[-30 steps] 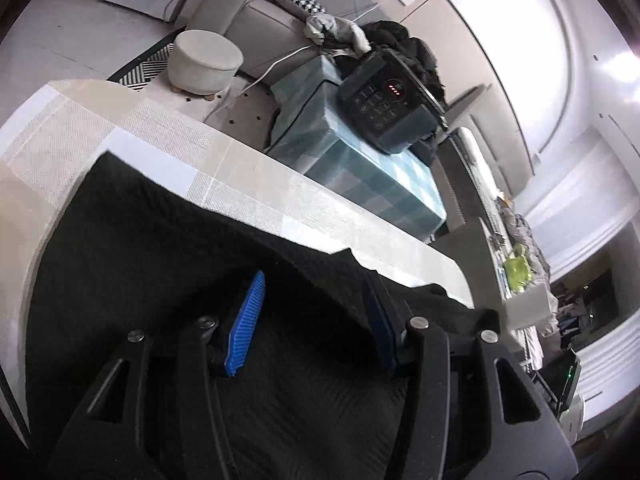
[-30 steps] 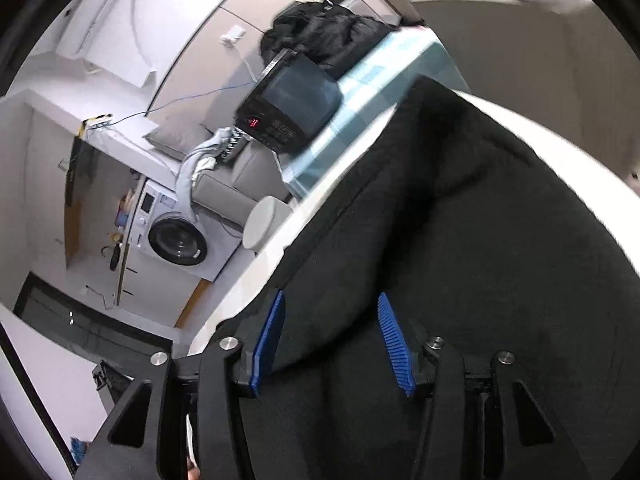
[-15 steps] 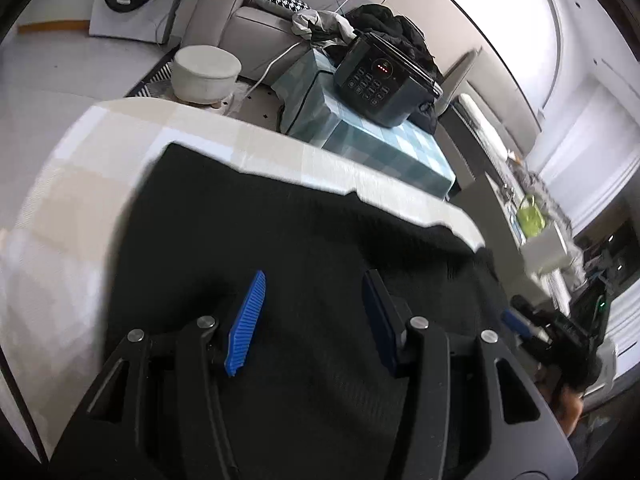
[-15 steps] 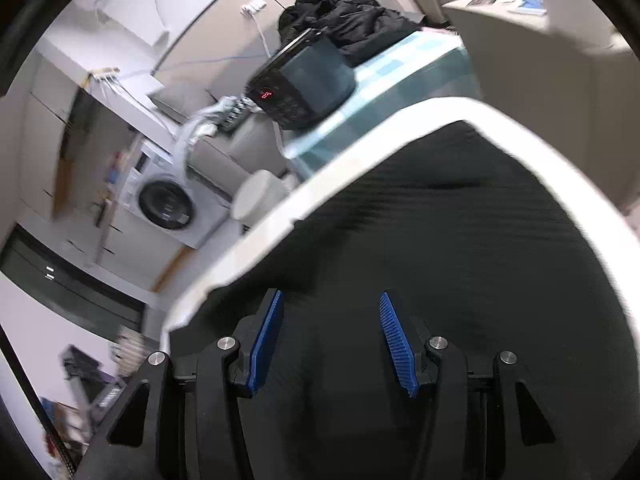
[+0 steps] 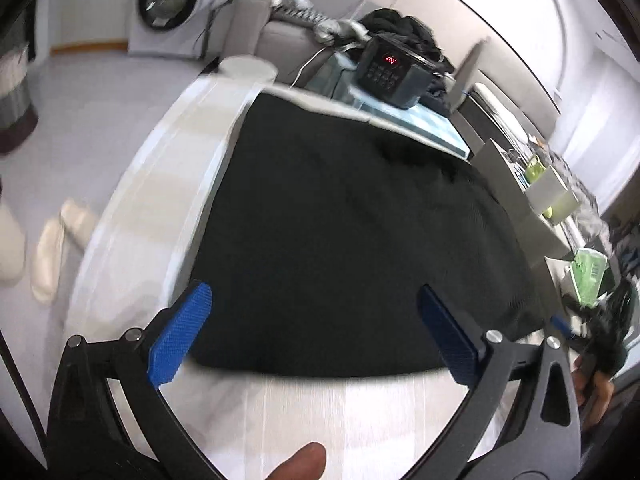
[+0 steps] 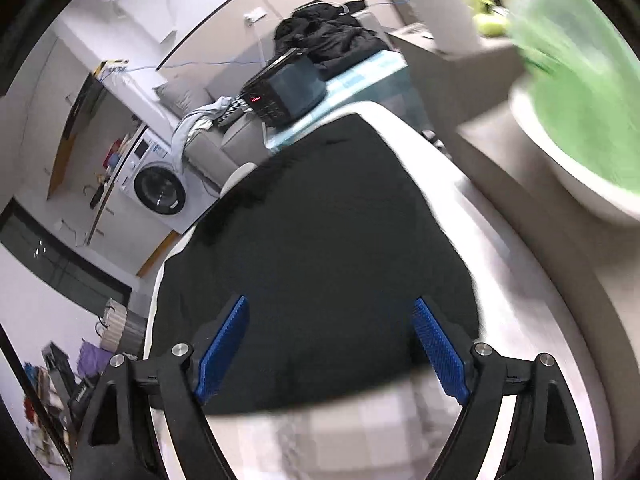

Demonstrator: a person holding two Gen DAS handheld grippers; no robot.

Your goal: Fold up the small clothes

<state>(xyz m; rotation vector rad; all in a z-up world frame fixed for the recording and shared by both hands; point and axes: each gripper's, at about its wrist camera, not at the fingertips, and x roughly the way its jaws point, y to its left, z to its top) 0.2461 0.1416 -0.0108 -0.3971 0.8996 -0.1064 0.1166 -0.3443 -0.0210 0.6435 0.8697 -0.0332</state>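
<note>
The black garment (image 5: pixel 352 240) lies flat on the pale checked table (image 5: pixel 340 420), its near edge just beyond both grippers. Left gripper (image 5: pixel 316 336): jaws opening, spread wide, nothing between the pads; the cloth lies below and ahead of them. Right gripper (image 6: pixel 332 344): jaws opening, likewise empty, with the garment (image 6: pixel 320 260) ahead and beneath. A fingertip (image 5: pixel 300 462) shows at the near edge of the left view.

Black gripper (image 5: pixel 316 332), ribbed blue pads (image 5: pixel 178 342)
</note>
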